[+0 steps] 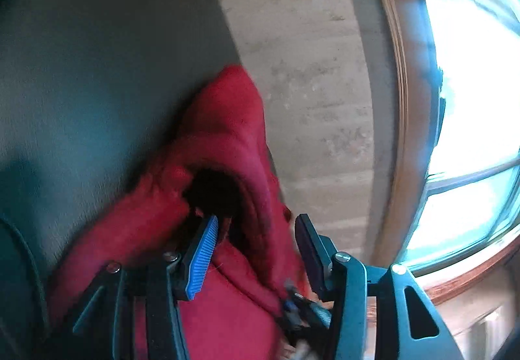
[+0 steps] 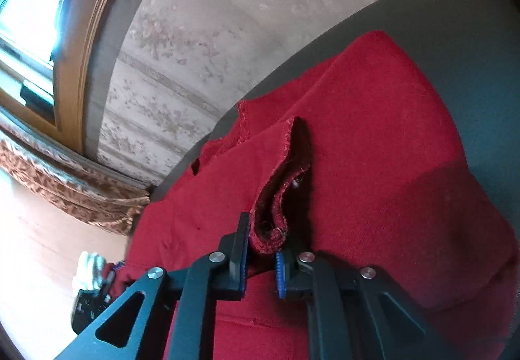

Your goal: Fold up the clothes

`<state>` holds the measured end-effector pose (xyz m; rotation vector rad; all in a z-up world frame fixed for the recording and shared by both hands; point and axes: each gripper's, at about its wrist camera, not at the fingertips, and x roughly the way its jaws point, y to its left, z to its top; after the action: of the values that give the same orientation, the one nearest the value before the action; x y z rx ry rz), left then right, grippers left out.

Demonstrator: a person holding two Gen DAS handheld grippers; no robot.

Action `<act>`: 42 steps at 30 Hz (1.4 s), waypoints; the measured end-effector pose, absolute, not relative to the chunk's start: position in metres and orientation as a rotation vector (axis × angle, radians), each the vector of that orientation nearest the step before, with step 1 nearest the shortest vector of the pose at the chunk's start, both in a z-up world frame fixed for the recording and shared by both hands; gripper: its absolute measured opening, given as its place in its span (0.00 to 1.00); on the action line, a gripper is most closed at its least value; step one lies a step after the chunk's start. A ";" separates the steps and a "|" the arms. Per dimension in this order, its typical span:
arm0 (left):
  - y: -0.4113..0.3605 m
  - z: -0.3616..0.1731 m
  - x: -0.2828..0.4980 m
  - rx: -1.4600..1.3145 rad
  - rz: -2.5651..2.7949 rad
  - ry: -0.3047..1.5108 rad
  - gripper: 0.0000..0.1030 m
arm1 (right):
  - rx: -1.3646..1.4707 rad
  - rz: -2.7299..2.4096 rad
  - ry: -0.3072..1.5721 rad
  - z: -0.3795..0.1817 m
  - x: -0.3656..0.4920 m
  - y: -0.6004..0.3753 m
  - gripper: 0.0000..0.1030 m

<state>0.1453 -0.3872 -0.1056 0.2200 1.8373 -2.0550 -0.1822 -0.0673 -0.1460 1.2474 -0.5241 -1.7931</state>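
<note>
While the red garment [image 2: 373,132] lies bunched on the dark grey cushion [image 2: 471,18], the fold looks barely begun, both tongs working at its edges. Right gripper [image 2: 260,262] stands narrowly parted around a rolled, stitched hem; whether it pinches is unclear. Left gripper [image 1: 256,246] gapes wide over thick, fuzzy fleece, holding nothing. Next, I judge: close on both edges and lift together.

Garment [image 2: 373,132] lies on the table [image 2: 471,34] — window [image 2: 32,2] beyond its edge.
</note>
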 end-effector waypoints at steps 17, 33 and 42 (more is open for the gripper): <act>-0.369 -0.085 0.157 0.410 -2.183 1.365 0.47 | 1.208 -2.002 -0.215 -0.126 -0.176 -0.041 0.08; -0.363 -0.096 0.160 0.378 -2.234 1.344 0.47 | 1.183 -1.863 -0.365 -0.114 -0.197 -0.076 0.71; -0.363 -0.097 0.159 0.372 -2.241 1.341 0.47 | 1.148 -1.932 0.156 -0.106 -0.173 -0.136 0.13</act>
<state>0.1586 -0.3630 -0.0966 0.3720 1.3413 -2.2412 -0.1730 -0.1356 -0.1058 1.1484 0.1556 -1.9317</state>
